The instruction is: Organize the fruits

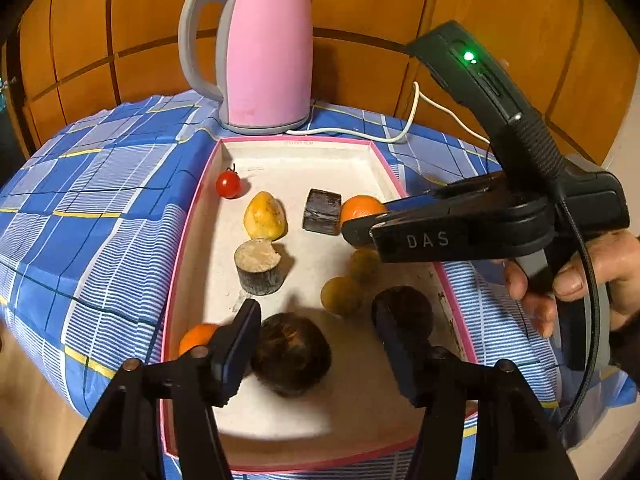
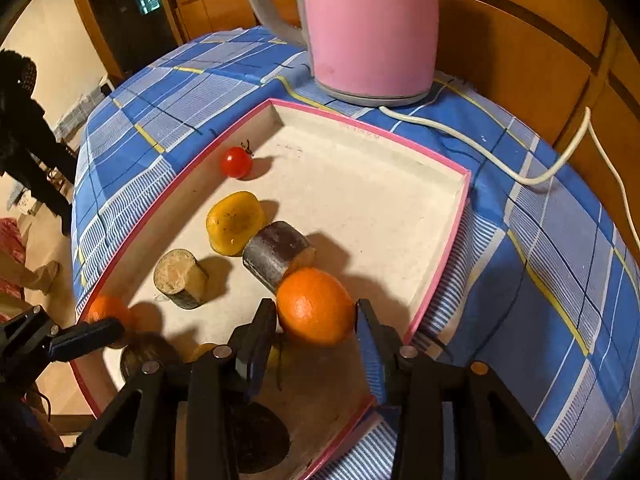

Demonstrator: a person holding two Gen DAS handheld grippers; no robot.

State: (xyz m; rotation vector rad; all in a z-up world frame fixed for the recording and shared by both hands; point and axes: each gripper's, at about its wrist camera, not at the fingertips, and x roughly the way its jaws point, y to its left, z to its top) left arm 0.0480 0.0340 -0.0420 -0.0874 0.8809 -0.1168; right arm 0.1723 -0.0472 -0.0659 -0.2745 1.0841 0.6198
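A white tray with a pink rim (image 1: pixel 192 216) (image 2: pixel 440 280) holds the fruit. My left gripper (image 1: pixel 318 344) stands open over its near end. A dark brown round fruit (image 1: pixel 292 356) lies between the fingers, close to the left one and well apart from the right one. My right gripper (image 2: pixel 316 332) (image 1: pixel 352 228) flanks an orange (image 2: pixel 316 306) (image 1: pixel 360 208) that rests on the tray floor; its tips sit at the orange's sides without a firm squeeze. A second orange (image 1: pixel 198 338) (image 2: pixel 108 312) lies outside my left finger.
Also in the tray are a cherry tomato (image 1: pixel 228 184), a yellow fruit (image 1: pixel 264 216), two dark cylinder pieces (image 1: pixel 258 268) (image 1: pixel 322 212), two greenish fruits (image 1: pixel 342 296) and another dark fruit (image 1: pixel 404 308). A pink kettle (image 1: pixel 264 52) with a white cord (image 2: pixel 520 176) stands behind the tray on a blue checked cloth (image 1: pixel 100 200).
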